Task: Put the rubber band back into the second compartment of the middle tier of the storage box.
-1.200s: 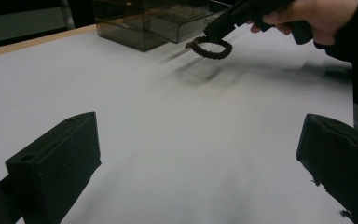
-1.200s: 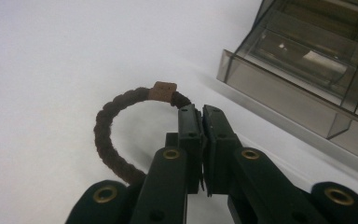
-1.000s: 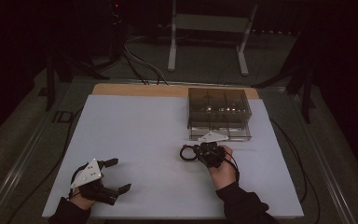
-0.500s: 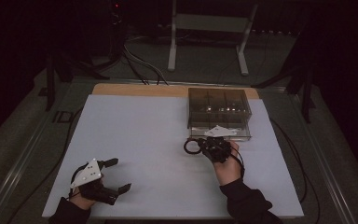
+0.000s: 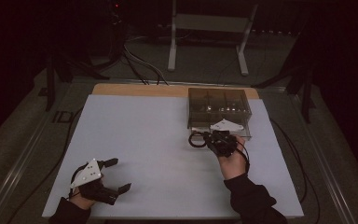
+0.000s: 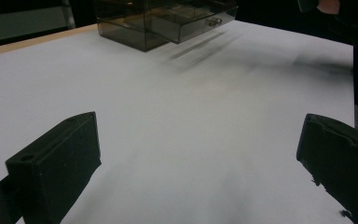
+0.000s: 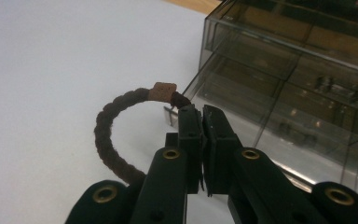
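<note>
A dark brown braided ring (image 7: 105,135) with a small tan tag (image 7: 163,91) hangs from my right gripper (image 7: 201,116), whose jaws are shut on it near the tag. In the high view the right gripper (image 5: 204,138) holds the ring (image 5: 196,140) just in front of a smoked clear drawer box (image 5: 219,107). The box (image 7: 298,70) has a lower drawer pulled out a little, with small items dimly seen inside. My left gripper (image 5: 119,175) rests at the near left of the white table cover, jaws wide open and nothing between them (image 6: 196,163).
The white cover (image 5: 158,135) spans the table, with a wooden strip (image 5: 135,89) along its far edge. Cables (image 5: 140,65) and a metal stand (image 5: 205,42) lie on the dark floor beyond. From the left gripper view the box (image 6: 163,23) stands far ahead.
My right hand has lifted and moved toward the drawer box, carrying the braided ring with it. The left gripper has stayed where it was.
</note>
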